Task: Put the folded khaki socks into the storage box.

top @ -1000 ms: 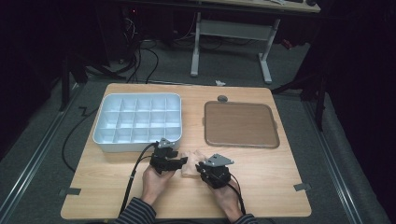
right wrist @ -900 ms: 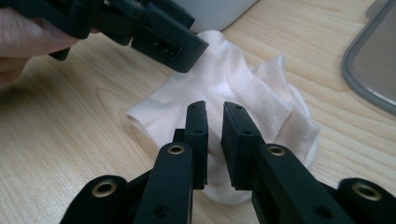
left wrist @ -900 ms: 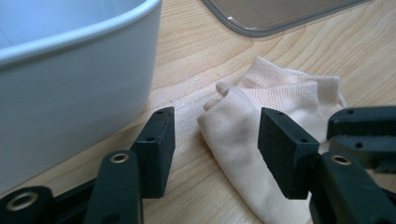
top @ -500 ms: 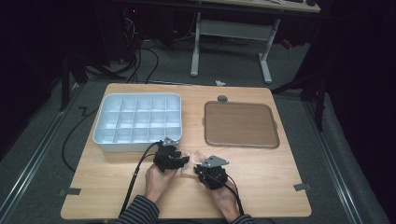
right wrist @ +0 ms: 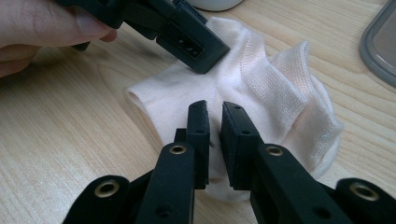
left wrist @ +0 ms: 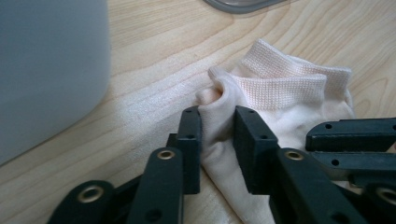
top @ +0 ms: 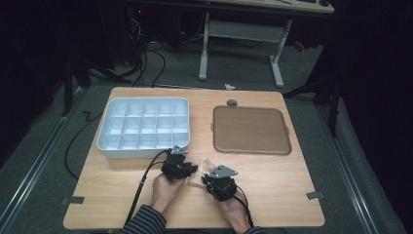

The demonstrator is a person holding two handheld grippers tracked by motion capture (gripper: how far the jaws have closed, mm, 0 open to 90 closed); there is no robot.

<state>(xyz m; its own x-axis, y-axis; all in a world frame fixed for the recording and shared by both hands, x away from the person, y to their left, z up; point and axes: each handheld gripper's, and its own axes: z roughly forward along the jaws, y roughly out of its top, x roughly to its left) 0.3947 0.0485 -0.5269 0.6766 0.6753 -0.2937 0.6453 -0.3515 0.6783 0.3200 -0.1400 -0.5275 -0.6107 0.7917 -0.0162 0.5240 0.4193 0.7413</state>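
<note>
The sock is pale cream, short, with a ribbed cuff, and it lies crumpled on the table near the front edge, between the two hands. It is surely light and very soft. It will fold and sag wherever it is lifted, and it cannot break. The knit is not slippery, so a pinch on one fold should hold. I think the ribbed cuff is the best place to grip, because it is thicker and keeps its shape a little.

The left gripper has just been closing, and a ridge of fabric next to the cuff now stands pinched between its narrow jaws. The right gripper has its jaws almost together on a fold in the body of the sock.

Just behind the sock is the white box with many compartments, and to its right a brown tray.

In the high view the sock is nearly covered by the grippers. The toe end is cut off in both gripper views, and I cannot tell if this is one sock or a pair.
</note>
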